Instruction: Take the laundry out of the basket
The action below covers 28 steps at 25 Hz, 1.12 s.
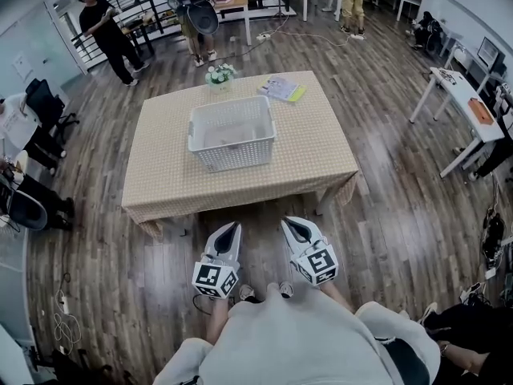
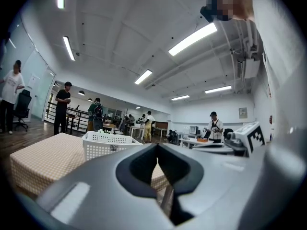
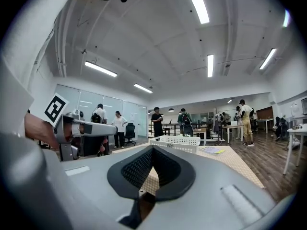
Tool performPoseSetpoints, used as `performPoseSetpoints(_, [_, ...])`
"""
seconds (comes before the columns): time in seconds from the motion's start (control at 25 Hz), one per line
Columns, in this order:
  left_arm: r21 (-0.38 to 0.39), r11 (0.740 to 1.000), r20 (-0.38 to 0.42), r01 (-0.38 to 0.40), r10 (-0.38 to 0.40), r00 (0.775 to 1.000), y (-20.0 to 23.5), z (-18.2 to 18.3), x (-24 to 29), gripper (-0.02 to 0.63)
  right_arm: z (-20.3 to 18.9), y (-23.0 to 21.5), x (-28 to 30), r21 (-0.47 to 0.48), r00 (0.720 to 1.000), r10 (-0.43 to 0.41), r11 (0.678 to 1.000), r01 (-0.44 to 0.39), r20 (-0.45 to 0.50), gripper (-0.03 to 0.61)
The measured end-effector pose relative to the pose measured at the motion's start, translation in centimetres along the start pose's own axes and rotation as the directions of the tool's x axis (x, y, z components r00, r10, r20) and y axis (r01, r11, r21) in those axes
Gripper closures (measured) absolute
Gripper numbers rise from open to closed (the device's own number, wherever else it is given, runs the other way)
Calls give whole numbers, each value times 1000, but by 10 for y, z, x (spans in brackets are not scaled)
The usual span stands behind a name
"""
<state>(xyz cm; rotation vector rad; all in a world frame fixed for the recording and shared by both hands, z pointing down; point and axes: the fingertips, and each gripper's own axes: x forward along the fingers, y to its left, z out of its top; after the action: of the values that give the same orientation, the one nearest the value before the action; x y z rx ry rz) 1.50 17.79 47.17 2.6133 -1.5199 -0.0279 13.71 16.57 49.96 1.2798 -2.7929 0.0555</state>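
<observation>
Left tongs (image 1: 232, 228) and right tongs (image 1: 290, 224) hang close to the person's body, over the floor and short of the desk (image 1: 313, 155). Each pair is pressed together with nothing between, as both gripper views show. On the middle of the desk stands the white basket (image 1: 236, 157), well apart from the tongs. Laundry (image 1: 231, 140) lies low inside it as a greyish heap, hard to make out. Nothing looks taken out yet, so the task seems barely begun: reach, grasp and lift-out all remain.
</observation>
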Motion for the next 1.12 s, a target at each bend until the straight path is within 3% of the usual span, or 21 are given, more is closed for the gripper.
performPoseSetpoints(0.52, [3,999,-10,-33,33,999,-15,-13,17,603,-14,-24,-9,7,1000,7,1000,-7,-6,578])
performPoseSetpoints(0.88, [-21,999,-2,-39,39,999,13,-16,43,603,-18,-42,20,-6,1000,-5,1000,5,-28,578])
performPoseSetpoints(1.12, [-44,999,3,-31,31,1000,59,-20,75,603,-23,-53,68,-14,999,-18,1000,17,-46,578])
